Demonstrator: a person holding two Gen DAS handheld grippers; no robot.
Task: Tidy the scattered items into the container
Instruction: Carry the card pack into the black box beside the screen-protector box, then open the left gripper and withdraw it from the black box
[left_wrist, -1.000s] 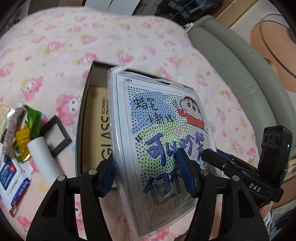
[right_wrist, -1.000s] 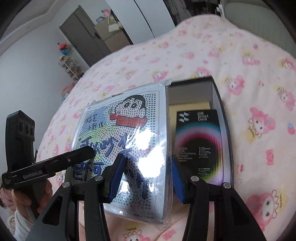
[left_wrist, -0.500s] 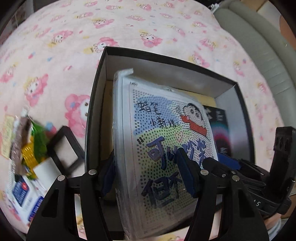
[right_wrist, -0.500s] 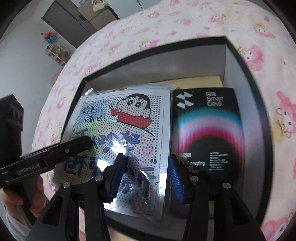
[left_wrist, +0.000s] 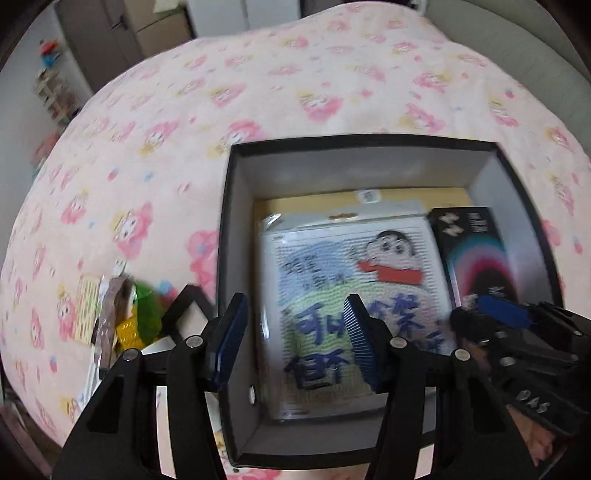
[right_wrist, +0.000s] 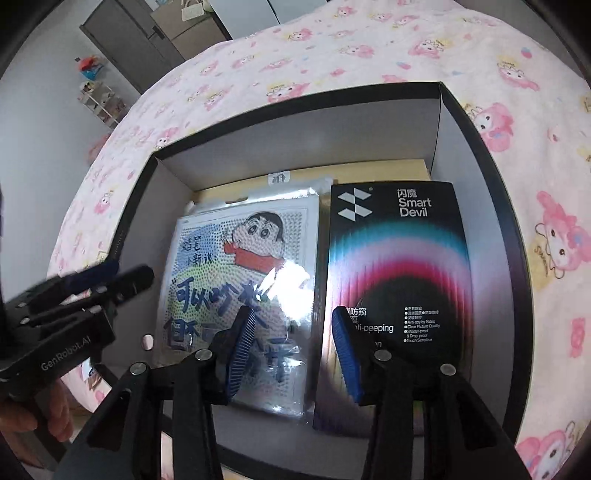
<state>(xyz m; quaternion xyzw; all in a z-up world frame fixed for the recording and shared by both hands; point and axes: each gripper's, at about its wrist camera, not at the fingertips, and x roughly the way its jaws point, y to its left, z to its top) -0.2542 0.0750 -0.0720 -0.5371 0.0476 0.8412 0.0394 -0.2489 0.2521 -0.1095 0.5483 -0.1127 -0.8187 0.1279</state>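
Note:
A black box (left_wrist: 224, 221) with grey inner walls sits open on the pink bedspread. Flat inside it lies the clear cartoon packet (left_wrist: 332, 266) (right_wrist: 207, 266), beside a black Smart Devil carton (left_wrist: 476, 251) (right_wrist: 399, 251); both rest on a yellowish flat pack (right_wrist: 369, 171). My left gripper (left_wrist: 295, 338) hovers over the packet's near end, one finger above the box's left wall. Its jaws are closing and nothing is pressed between the pads. My right gripper (right_wrist: 291, 349) hangs over the seam between packet and carton. Its jaws are also closing, clear of both.
Left of the box lie green and yellow wrappers (left_wrist: 142, 314), a brown sachet (left_wrist: 110, 321), a yellow card (left_wrist: 86, 310) and a black square frame (left_wrist: 188, 306). A hand (right_wrist: 37, 417) holds the left gripper's handle. The bedspread (left_wrist: 258, 74) stretches beyond the box.
The packet went from upright between the two grippers down to lying flat in the box. Both grippers sank over the box, and the left view swung round to face into it.

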